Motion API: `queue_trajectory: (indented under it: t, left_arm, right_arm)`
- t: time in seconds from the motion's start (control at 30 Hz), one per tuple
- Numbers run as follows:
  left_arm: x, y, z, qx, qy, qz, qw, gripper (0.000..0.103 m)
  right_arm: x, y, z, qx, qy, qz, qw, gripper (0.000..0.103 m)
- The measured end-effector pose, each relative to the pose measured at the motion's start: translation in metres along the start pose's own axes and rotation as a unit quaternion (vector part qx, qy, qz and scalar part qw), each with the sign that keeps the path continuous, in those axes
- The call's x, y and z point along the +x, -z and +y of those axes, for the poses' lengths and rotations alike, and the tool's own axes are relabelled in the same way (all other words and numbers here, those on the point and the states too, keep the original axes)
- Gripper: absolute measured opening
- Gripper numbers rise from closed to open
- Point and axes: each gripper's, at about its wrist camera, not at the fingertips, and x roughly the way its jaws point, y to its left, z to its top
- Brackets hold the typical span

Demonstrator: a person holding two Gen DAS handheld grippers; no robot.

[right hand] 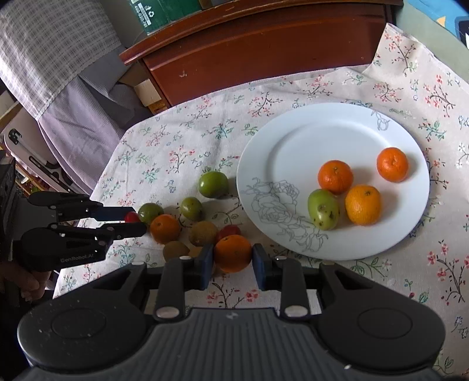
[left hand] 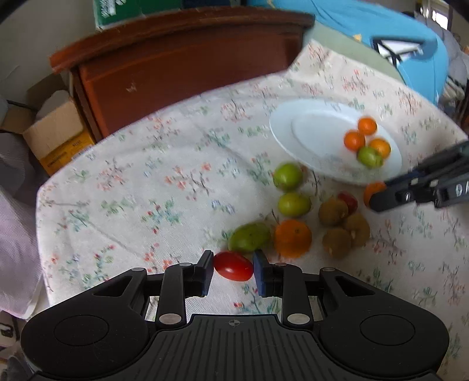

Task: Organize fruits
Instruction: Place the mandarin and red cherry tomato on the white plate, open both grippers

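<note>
My left gripper (left hand: pixel 233 268) is shut on a red cherry tomato (left hand: pixel 233 266), low over the cloth; it also shows in the right wrist view (right hand: pixel 129 221) with the tomato (right hand: pixel 131 217) between its fingers. My right gripper (right hand: pixel 231 258) is shut on an orange mandarin (right hand: pixel 232 252), just left of the white plate (right hand: pixel 281 152). The plate holds three mandarins (right hand: pixel 335 176) and a green fruit (right hand: pixel 323 209). Loose on the cloth lie green fruits (right hand: pixel 213 184), a mandarin (right hand: pixel 165 228), brown kiwis (right hand: pixel 202 233) and a second red tomato (right hand: pixel 228 230).
A floral tablecloth (right hand: pixel 181 146) covers the table. A brown wooden cabinet (right hand: pixel 263 49) stands behind its far edge, with cardboard boxes (left hand: pixel 55 134) and draped cloth (right hand: pixel 58 58) to the left. A blue object (left hand: pixel 381 26) lies at the far right.
</note>
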Motion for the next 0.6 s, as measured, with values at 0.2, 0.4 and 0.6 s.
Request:
queue_trajectory:
  t: [0.2,0.4,0.6]
  left_arm:
    - [-0.021,-0.020,0.001,-0.030,0.006,-0.048,0.9984,0.026]
    - [-0.032,-0.040,-0.008,-0.037,0.015,-0.086,0.9955,0.026]
    - [-0.030,-0.059,-0.022,-0.041,0.026,-0.106,0.9932,0.027]
  right_arm:
    - [-0.008,-0.009,-0.001,0.008,-0.004,-0.023,1.000,0.029]
    - [-0.022,-0.023,-0.003,0.015,-0.006,-0.058,0.998,0.029]
    - [-0.036,-0.038,-0.010,0.028,-0.002,-0.091,0.995,0.029]
